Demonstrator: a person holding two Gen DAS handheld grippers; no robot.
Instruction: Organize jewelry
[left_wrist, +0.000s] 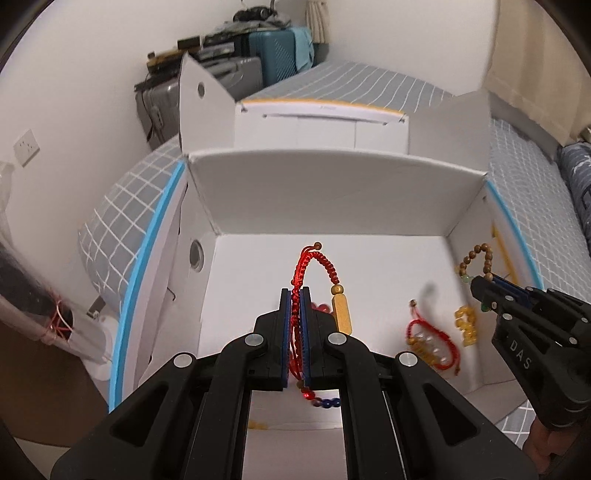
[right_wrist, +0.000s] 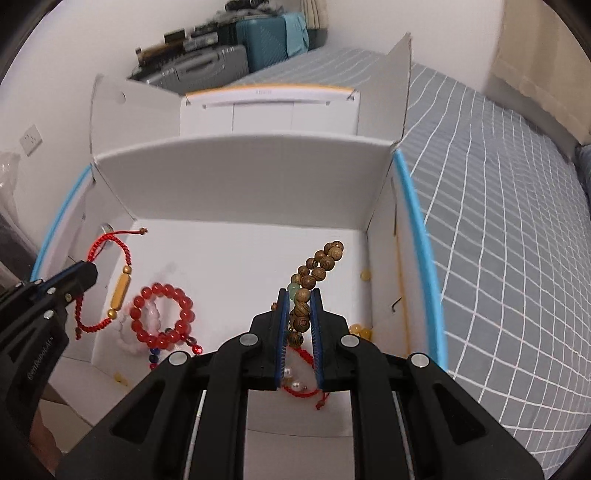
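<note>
My left gripper (left_wrist: 295, 295) is shut on a red cord bracelet with a gold tube bead (left_wrist: 341, 308), held above the floor of a white cardboard box (left_wrist: 332, 192). It also shows in the right wrist view (right_wrist: 120, 288). My right gripper (right_wrist: 298, 295) is shut on a brown wooden bead bracelet (right_wrist: 314, 273), also over the box; it shows at the right of the left wrist view (left_wrist: 476, 258). On the box floor lie a red bead bracelet (right_wrist: 164, 317), a red cord bracelet with pearls (left_wrist: 430, 341) and a yellow bead bracelet (left_wrist: 466, 325).
The box sits on a bed with a grey checked sheet (right_wrist: 498, 221). A second white box with an orange stripe (right_wrist: 269, 110) stands behind it. Suitcases (left_wrist: 273, 51) are stacked by the far wall. Loose yellow beads (right_wrist: 360, 330) lie by the box's right wall.
</note>
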